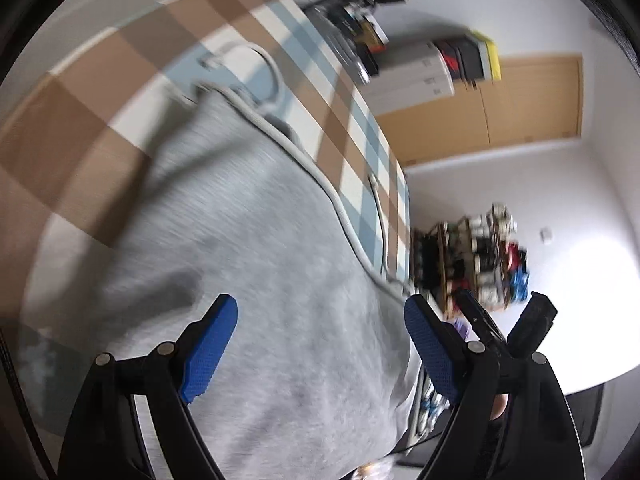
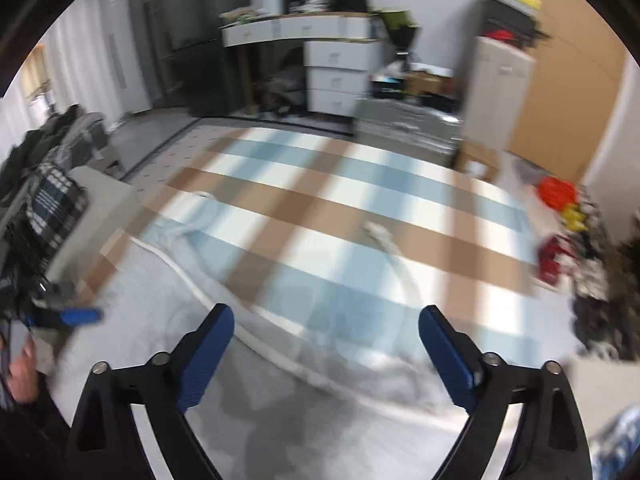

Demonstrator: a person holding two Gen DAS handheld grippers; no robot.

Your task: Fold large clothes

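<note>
A large grey sweatshirt (image 1: 260, 260) lies spread on a checked brown, blue and white mat (image 1: 80, 140). Its pale ribbed edge and a white cord (image 2: 384, 240) run across the mat (image 2: 320, 208). My left gripper (image 1: 320, 306) hovers open over the grey cloth, with nothing between its blue pads. My right gripper (image 2: 327, 314) is open too, above the sweatshirt (image 2: 160, 320) and its edge, holding nothing. The right gripper's black fingers (image 1: 540, 312) show beside the left one. A blue pad (image 2: 80, 316) of the left gripper and a hand (image 2: 20, 376) appear at the left edge of the right wrist view.
Beyond the mat stand a white drawer unit (image 2: 336, 76) under a desk and a pale cabinet (image 2: 496, 92). Dark clothes (image 2: 52, 184) are piled on the left. Red and yellow clutter (image 2: 560, 216) lines the mat's right side. A wooden door (image 1: 520, 108) is set in the wall.
</note>
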